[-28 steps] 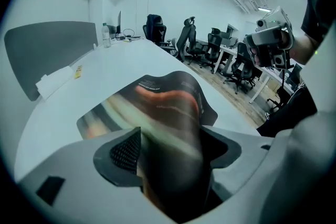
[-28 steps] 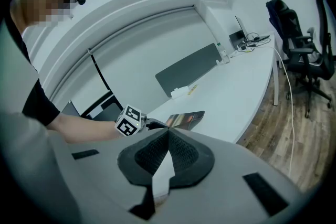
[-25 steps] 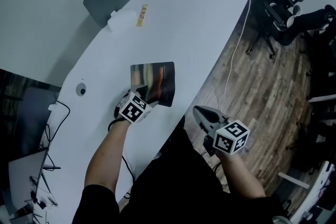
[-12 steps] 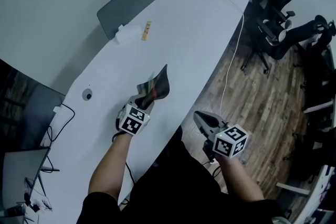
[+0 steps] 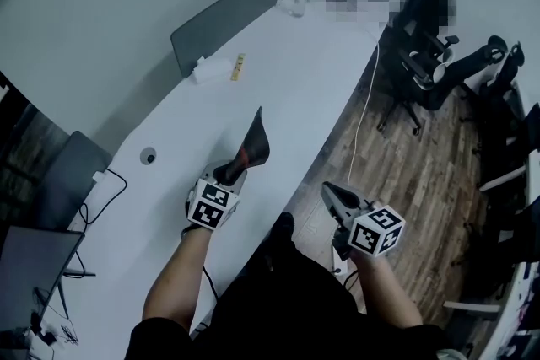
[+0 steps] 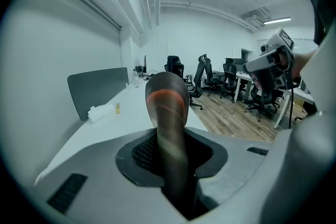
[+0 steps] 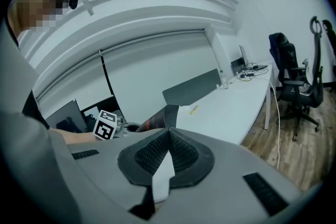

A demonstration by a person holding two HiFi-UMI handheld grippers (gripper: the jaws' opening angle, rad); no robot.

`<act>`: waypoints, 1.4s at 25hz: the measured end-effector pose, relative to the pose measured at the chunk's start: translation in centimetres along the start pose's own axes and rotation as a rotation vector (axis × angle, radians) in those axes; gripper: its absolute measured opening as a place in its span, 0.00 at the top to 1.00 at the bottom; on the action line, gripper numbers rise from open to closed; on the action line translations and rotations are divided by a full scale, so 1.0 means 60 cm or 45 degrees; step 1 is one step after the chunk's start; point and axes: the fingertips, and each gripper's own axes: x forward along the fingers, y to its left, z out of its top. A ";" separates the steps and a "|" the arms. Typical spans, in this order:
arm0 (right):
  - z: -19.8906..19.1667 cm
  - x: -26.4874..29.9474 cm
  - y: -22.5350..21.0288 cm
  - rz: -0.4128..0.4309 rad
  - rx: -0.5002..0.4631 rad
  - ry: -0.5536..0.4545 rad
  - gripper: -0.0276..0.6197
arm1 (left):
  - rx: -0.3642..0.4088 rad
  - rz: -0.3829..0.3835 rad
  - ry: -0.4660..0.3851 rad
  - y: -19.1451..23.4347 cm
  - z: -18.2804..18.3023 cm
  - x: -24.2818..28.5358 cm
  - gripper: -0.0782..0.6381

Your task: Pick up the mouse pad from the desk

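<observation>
The mouse pad is dark with a reddish print. It is off the white desk and stands on edge, rising from my left gripper. In the left gripper view the pad curves up between the jaws, and the left gripper is shut on its lower edge, having just been closing on it. My right gripper hovers off the desk's front edge over the wood floor. Its fingertips meet with nothing between them, as the right gripper view shows. That view also shows the pad to the left.
A grey divider panel stands along the desk's far side. A white packet and a small yellow item lie near it. A round grommet is at the left. A cable hangs off the desk. Office chairs stand at the right.
The pad lay flat on the desk one second ago and now stands on edge, lifted off it by the left gripper. Both hands have risen.
</observation>
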 end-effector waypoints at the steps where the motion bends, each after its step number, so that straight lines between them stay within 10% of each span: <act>1: 0.003 -0.008 -0.001 -0.015 0.001 -0.009 0.95 | -0.008 -0.002 -0.010 -0.004 0.003 -0.009 0.74; 35: 0.162 -0.217 -0.193 -0.047 -0.139 -0.242 0.95 | -0.154 0.112 -0.271 -0.154 0.228 -0.064 0.73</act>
